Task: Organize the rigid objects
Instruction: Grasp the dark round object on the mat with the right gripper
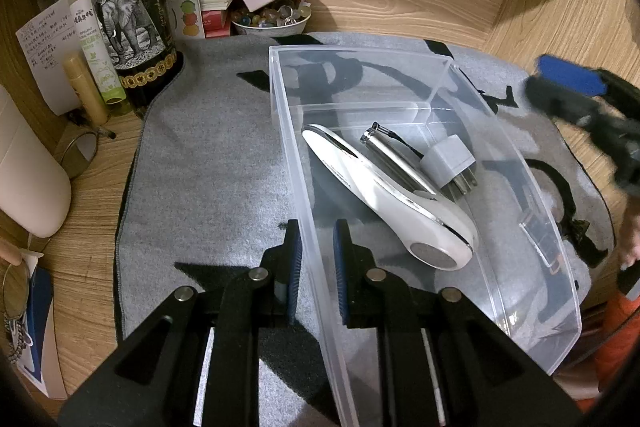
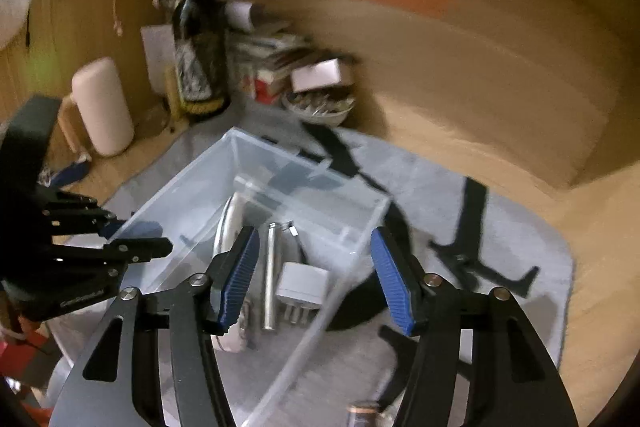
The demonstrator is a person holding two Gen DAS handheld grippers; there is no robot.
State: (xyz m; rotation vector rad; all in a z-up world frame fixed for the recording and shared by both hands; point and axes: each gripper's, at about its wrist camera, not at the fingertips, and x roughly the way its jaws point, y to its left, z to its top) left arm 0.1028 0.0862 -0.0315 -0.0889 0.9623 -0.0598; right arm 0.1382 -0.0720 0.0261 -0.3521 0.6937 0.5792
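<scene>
Your left gripper (image 1: 316,263) pinches the clear plastic bin's (image 1: 532,183) side wall. Inside it lie a white handheld gadget (image 1: 384,199), a steel tube (image 1: 394,159) and a grey plug adapter (image 1: 452,163). Your right gripper (image 2: 312,279) hangs wide open above.

We can make out little. The wine bottle (image 1: 128,7) at far left bears an elephant picture and small script too fine to read. The handwritten note (image 1: 44,39) and green tube (image 1: 94,47) beside it carry characters we cannot read.
</scene>
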